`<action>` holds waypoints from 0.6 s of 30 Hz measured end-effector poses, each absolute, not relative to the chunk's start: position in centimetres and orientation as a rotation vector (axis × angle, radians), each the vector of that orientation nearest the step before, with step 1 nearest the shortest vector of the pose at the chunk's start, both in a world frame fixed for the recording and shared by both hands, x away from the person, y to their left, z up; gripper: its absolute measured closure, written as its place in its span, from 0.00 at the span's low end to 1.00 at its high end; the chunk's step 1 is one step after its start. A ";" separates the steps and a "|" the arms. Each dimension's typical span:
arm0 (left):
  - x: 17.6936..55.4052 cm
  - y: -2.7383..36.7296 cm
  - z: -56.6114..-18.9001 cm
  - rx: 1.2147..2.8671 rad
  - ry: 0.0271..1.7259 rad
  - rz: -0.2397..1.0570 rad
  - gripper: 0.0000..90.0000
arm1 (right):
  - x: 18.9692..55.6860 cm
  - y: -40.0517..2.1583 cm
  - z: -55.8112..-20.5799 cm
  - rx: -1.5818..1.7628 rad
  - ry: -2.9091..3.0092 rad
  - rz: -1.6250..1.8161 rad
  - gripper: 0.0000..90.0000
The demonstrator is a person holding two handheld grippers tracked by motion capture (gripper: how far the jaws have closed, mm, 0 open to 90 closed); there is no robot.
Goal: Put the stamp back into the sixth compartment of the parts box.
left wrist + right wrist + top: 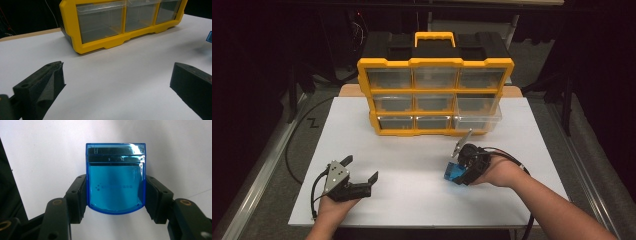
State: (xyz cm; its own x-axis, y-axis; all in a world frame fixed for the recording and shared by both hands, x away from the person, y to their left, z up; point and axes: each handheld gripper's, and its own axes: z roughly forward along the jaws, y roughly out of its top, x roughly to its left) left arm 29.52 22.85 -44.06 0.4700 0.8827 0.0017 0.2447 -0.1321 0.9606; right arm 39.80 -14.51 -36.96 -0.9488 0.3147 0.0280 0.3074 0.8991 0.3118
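Looking down from the high view, the white, matte surface carries a yellow-framed organiser of hard plastic, with clear drawers in three rows and a black body with a yellow handle behind. One clear drawer at its lower right stands pulled out a little. The left gripper lies low near the front left edge, its black jaws spread wide with nothing between them. The right gripper sits right of centre, well apart from the organiser, with a blue box in its jaws just above the surface.

In the left gripper view, the two jaws are blocky and padded with dark, rough foam, standing far apart over bare white surface. The organiser's glossy yellow frame and see-through drawers rise beyond, and a corner of the blue box shows at the right edge.

In the right gripper view, the jaws press on both sides of the blue box, a smooth, translucent plastic case with rounded lower corners and a darker band with a catch near its top. Small pale print runs across its middle, too blurred to read.
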 end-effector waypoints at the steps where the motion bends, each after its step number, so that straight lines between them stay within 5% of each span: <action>1: 29.5 22.8 -44.1 1.647 0.988 0.744 0.00 | 39.8 -14.6 -37.0 0.497 3.037 0.498 0.49; 18: 29.5 22.8 -44.1 1.645 0.985 0.743 0.00 | 39.6 -16.4 -36.3 0.521 3.065 0.437 0.49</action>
State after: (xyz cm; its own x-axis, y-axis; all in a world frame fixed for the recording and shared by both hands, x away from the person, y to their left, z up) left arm 29.52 22.81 -44.06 0.4715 0.8819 0.0006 0.2427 -0.1304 0.9613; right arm 39.63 -16.39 -36.31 -0.9449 0.3244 0.0448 0.3240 0.9060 0.2723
